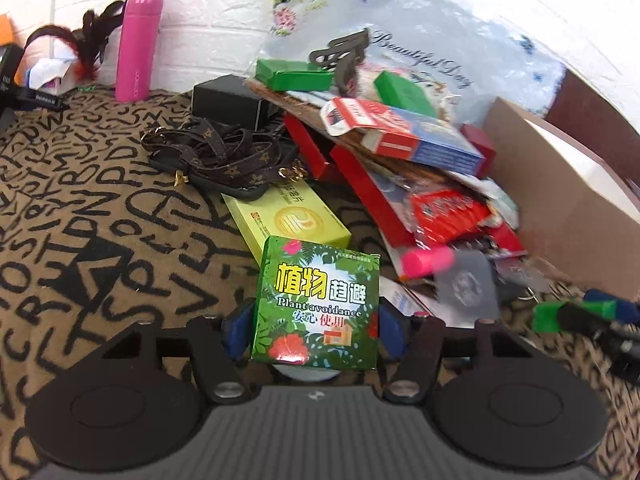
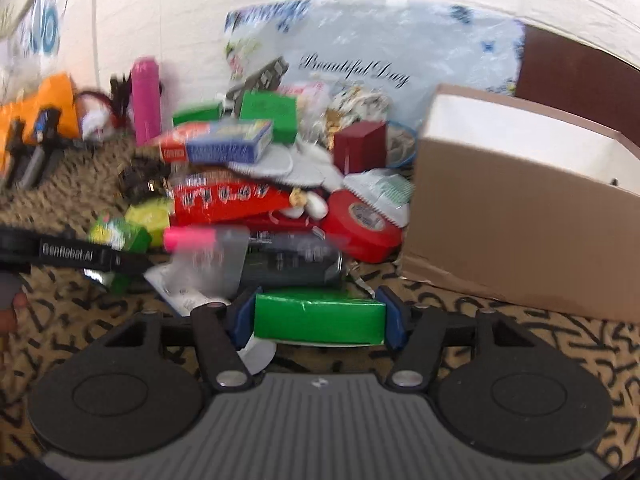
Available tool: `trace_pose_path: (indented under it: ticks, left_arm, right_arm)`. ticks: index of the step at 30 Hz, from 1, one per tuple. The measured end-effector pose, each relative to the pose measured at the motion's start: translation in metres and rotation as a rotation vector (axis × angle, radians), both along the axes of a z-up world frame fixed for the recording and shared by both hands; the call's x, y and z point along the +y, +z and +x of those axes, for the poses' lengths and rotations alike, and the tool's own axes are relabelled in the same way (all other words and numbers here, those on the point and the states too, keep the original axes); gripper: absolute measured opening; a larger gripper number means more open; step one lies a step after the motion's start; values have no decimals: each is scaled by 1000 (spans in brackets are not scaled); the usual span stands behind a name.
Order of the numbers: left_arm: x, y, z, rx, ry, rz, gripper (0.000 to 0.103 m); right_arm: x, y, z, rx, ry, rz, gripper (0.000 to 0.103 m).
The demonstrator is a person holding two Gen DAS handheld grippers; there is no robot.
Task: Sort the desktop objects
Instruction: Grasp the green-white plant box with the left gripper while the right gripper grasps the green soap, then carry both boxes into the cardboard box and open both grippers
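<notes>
- The left gripper (image 1: pixel 314 320) is clamped on a green leaf-printed box (image 1: pixel 316 304); the blue pads press on its two sides.
- Just ahead of this box a yellow-green carton (image 1: pixel 288 216) lies flat on the letter-patterned cloth (image 1: pixel 80 220).
- Further ahead and to the left, a brown strap (image 1: pixel 220 152) lies in a heap, with a pink bottle (image 1: pixel 138 46) upright behind it.
- The right gripper (image 2: pixel 318 316) is clamped on a plain green box (image 2: pixel 320 316), held between both pads.
- Directly ahead of it a dark can (image 2: pixel 288 260) lies on its side, touching a pile of packets.
- To the right of the right gripper a cardboard box (image 2: pixel 520 224) stands on the cloth.
</notes>
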State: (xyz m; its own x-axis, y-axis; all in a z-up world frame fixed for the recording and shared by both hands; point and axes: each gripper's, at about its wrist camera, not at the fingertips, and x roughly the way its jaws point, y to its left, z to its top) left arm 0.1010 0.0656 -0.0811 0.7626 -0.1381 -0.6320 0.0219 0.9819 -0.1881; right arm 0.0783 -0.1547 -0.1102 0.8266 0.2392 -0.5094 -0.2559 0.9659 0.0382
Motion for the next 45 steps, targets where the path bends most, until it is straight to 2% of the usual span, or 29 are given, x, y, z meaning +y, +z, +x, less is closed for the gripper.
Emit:
trace_pose_path:
  ticks: [5, 10, 14, 18, 21, 24, 26, 28, 30, 35, 41, 45]
  left_arm:
    - [-3, -1, -31, 54, -110, -64, 65]
    - [-19, -6, -51, 67, -185, -97, 65]
    - [-36, -8, -55, 70, -235, -72, 65]
    - [-47, -10, -56, 65, -273, -62, 66]
    - [-54, -13, -57, 49, -274, -24, 67]
    - [-57, -13, -54, 48, -274, -16, 66]
    - [-60, -11, -50, 55, -283, 4, 65]
    - [-64, -6, -46, 67, -304, 6, 65]
    - [-65, 6, -43, 56, -323, -29, 65]
    - [-77, 57, -30, -69, -359, -96, 65]
    - [-129, 119, 3, -196, -423, -204, 65]
    - [-168, 159, 33, -263, -420, -225, 65]
  right_arm:
    - [-27, 5, -31, 14, -29, -9, 60]
    - [-28, -14, -52, 76, -38, -49, 60]
    - [-24, -23, -62, 114, -47, -74, 62]
    - [-23, -23, -67, 105, -61, -99, 63]
    - [-23, -23, -66, 97, -71, -106, 78]
    - [-23, -28, -62, 116, -63, -111, 78]
    - [-23, -33, -56, 135, -65, -106, 77]
    - [-26, -32, -51, 155, -55, -62, 59]
    - [-30, -25, -45, 162, -58, -38, 59]
    - [-53, 16, -45, 41, -71, 63, 59]
    - [-92, 99, -54, -230, -119, 26, 59]
    - [-122, 150, -52, -385, -182, 0, 59]
